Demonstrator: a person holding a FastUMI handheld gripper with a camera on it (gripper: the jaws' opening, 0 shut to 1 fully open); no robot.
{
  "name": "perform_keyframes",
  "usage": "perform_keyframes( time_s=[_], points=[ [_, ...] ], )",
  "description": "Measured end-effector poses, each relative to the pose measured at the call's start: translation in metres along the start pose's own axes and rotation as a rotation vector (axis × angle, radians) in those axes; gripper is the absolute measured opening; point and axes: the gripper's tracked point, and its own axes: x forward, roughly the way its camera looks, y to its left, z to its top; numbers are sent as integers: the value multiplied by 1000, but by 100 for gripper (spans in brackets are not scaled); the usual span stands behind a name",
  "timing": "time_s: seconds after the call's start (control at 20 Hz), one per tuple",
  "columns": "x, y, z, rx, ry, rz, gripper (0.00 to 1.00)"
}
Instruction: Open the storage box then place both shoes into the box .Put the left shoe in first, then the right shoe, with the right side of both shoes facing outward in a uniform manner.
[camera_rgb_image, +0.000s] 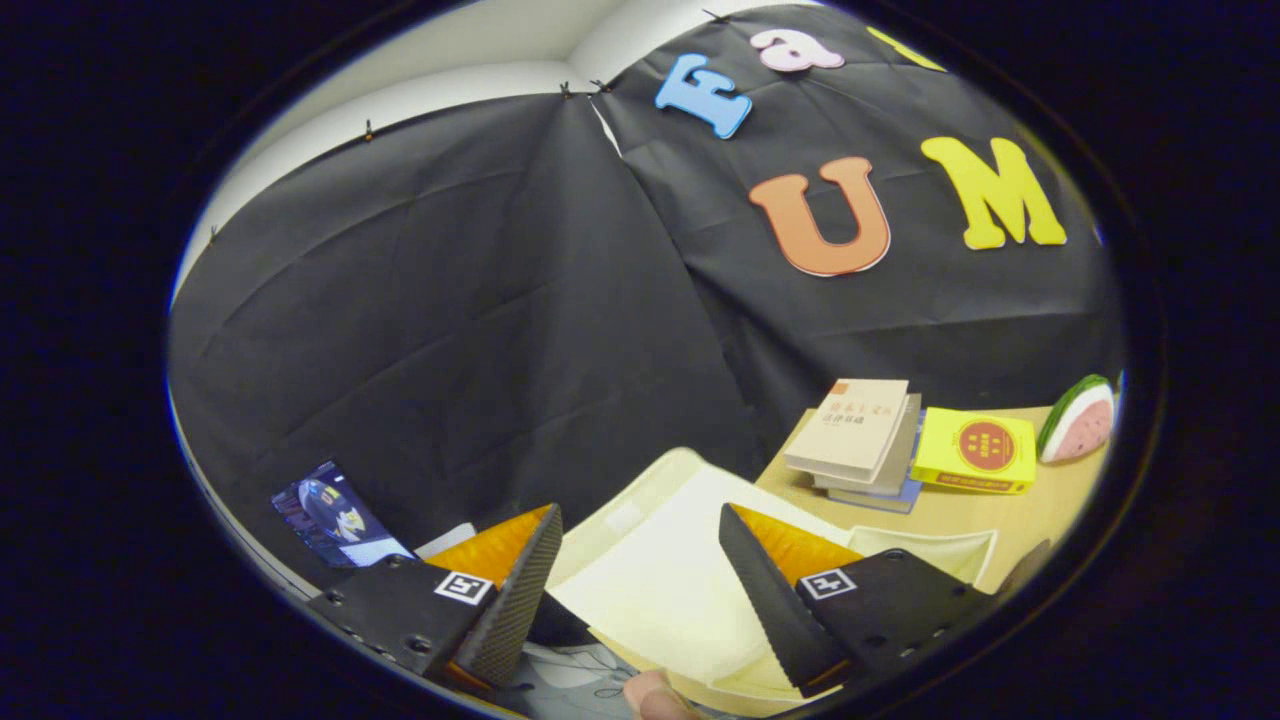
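Note:
The cream storage box (930, 552) sits on the wooden table (1010, 510), just ahead of my fingers. Its broad cream lid panel (650, 570) fills the gap between them and looks tilted upward, with its rounded far edge pointing at the wall. My gripper (638, 512) is open wide, with a finger on each side of the panel and neither pressing on it. Close under the fingers a person's fingertip (655, 697) shows at the panel's near edge. Beside it is a pale grey-white shape (570, 680), too cut off to tell what it is.
Beyond the box on the right lie a stack of books (855, 435), a yellow book (975, 452) and a watermelon-slice toy (1078, 418). To the left, a lit screen (335, 515) leans by the black cloth wall, which rises right behind the table.

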Motion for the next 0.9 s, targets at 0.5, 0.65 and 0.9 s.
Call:
perform_keyframes(
  time_s=[0.5,0.65,0.9],
  points=[
    [-57,-108,-33,-83,8,-206,96],
    [-83,-158,-50,-93,31,-297,96],
    [-133,-250,-79,-9,54,-446,96]
  ],
)
